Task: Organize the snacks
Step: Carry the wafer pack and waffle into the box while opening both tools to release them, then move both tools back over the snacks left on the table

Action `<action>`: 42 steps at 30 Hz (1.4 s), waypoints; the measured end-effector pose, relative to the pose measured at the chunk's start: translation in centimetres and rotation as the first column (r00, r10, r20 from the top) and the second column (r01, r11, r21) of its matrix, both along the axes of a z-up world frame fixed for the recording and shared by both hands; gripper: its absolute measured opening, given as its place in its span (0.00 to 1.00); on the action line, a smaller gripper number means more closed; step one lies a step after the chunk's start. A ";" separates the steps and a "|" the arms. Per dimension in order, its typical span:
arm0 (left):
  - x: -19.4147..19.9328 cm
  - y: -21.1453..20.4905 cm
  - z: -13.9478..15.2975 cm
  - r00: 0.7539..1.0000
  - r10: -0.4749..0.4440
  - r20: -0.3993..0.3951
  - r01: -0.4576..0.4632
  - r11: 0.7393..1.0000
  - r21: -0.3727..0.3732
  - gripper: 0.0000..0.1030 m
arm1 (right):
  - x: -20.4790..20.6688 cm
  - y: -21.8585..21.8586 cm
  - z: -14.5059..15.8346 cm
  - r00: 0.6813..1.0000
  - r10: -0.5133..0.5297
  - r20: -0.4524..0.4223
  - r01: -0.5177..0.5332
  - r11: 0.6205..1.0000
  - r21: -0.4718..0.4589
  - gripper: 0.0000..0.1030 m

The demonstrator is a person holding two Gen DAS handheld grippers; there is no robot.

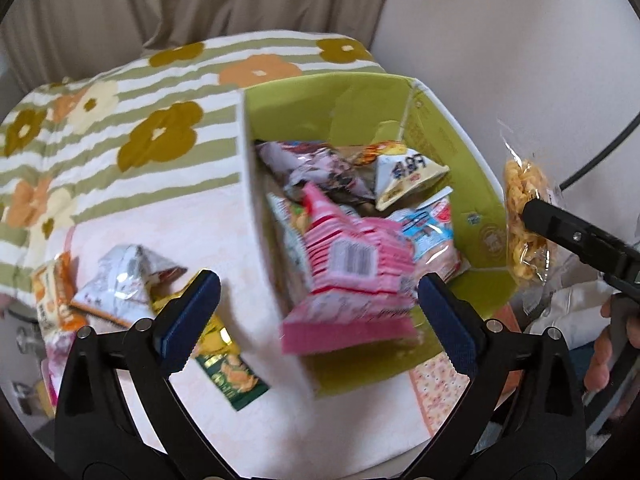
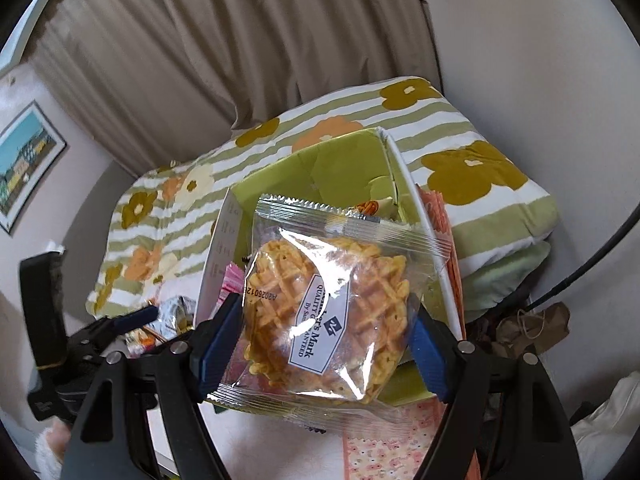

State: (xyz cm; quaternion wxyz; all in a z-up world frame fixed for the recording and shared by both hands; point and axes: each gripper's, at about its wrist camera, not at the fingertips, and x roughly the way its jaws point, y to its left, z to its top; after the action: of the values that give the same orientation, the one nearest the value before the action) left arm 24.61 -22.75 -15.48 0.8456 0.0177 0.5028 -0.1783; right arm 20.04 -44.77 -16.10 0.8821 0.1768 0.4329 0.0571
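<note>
Gaping wide, the jaws of the left gripper (image 1: 320, 312) are seen with nothing pressed between their blue pads; a pink packet (image 1: 352, 276), blurred, lies just beyond them over the near wall of the box (image 1: 492, 216) and is judged to have been let go there. The jaws of the right gripper (image 2: 326, 340) are closed on a clear waffle bag (image 2: 332, 316), held by its two sides in front of the box, near its right wall.

The task is judged to be well under way. Several snacks are already gathered in the box: the pink packet, a white pouch (image 1: 408, 176) toward its far corner, a blue-and-white bag (image 1: 432, 228) by its right wall. The waffle bag has not yet been put in. Left outside, on the desk (image 1: 192, 224) toward its left edge, are a silver pouch (image 1: 128, 280), an orange packet (image 1: 52, 300) and a green-and-yellow one (image 1: 228, 368).

The box is cardboard, straight-walled, lime green inside and white outside. The waffle bag is thin crinkly film with serrated seals, glossy, and the waffle inside is golden and gridded, probably brittle. The pink packet is flat, ribbed with stripes and carries a barcode. The desk is covered with a pale, smooth cloth; behind it lies a soft striped quilt (image 1: 120, 120) with flowers.
</note>
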 end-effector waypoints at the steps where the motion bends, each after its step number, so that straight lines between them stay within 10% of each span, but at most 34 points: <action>1: -0.3 0.5 0.1 1.000 0.014 0.002 -0.014 1.000 -0.010 0.96 | 0.2 0.3 -0.2 1.000 0.013 0.002 -0.013 1.000 -0.023 0.72; 9: -1.0 2.3 0.6 0.997 0.069 0.027 -0.068 0.998 -0.010 0.96 | 1.6 2.1 -2.7 0.993 0.100 -0.055 -0.104 0.992 -0.072 0.74; 15: -1.5 2.7 0.1 0.996 0.088 0.011 -0.088 0.996 -0.014 0.96 | 0.9 2.1 -3.3 0.996 0.088 -0.001 -0.087 0.991 -0.104 0.95; 30: -5.6 4.4 0.9 0.987 0.157 0.031 -0.156 0.987 -0.034 0.96 | -1.5 3.0 -0.7 0.986 0.168 0.022 -0.166 0.984 -0.065 0.95; 42: -10.6 14.1 4.1 0.919 0.381 0.103 -0.385 0.923 0.017 0.96 | -0.9 10.1 2.5 0.923 0.373 0.096 -0.375 0.927 0.005 0.95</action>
State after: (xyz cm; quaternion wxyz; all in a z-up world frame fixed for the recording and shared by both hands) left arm 14.02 -8.68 -11.37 0.8873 -0.0567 0.4576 0.0010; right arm 19.10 -34.66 -13.55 0.8722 0.0985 0.4161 0.2374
